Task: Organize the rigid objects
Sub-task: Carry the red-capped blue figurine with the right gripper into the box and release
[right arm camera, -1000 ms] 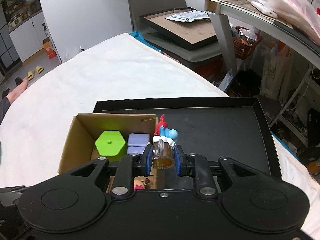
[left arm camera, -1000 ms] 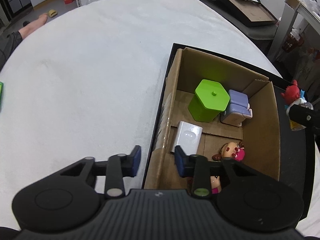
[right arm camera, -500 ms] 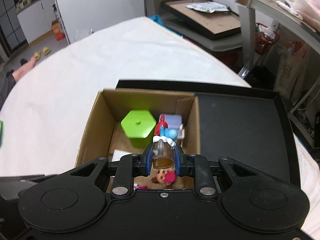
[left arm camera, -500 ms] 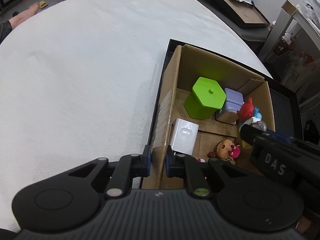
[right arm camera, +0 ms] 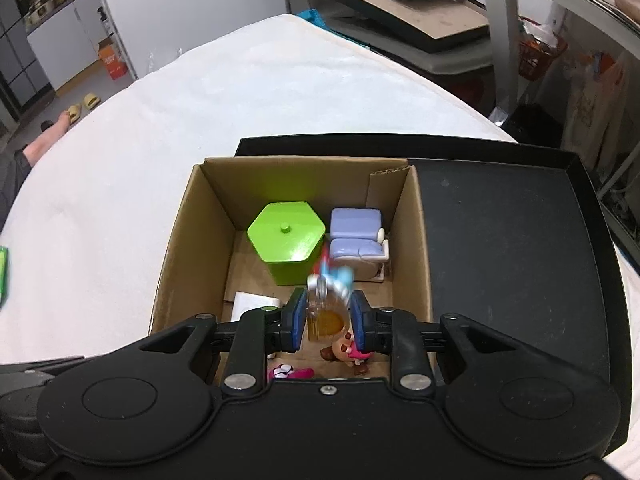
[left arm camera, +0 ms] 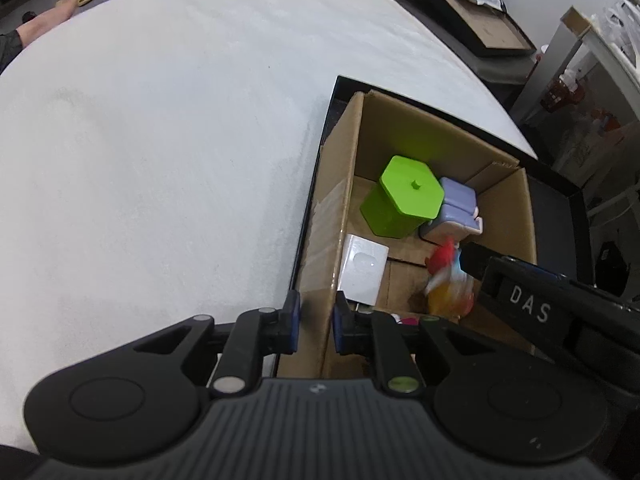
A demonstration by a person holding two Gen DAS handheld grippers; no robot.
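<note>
Small toy figure with an amber see-through base and red-and-blue top (right arm camera: pixel 325 312) hung blurred between the right gripper's (right arm camera: pixel 327 322) fingers. They had just been opening and seemed clear of it, over the near part of the brown cardboard box (right arm camera: pixel 416 240). It could land on the brown-and-pink doll (right arm camera: pixel 344 350) beneath and topple. The left gripper (left arm camera: pixel 316 318) clenched the box's near wall; a slip there could jolt the box. Farther inside stood the green hexagonal container (right arm camera: pixel 286 236).

Bright toys in a brown box (right arm camera: pixel 412 240)
Lime-green pot (right arm camera: pixel 286 236), lilac chair (right arm camera: pixel 356 232), white card (left arm camera: pixel 364 274); black tray (right arm camera: pixel 512 232), white surface (left arm camera: pixel 160 140).
</note>
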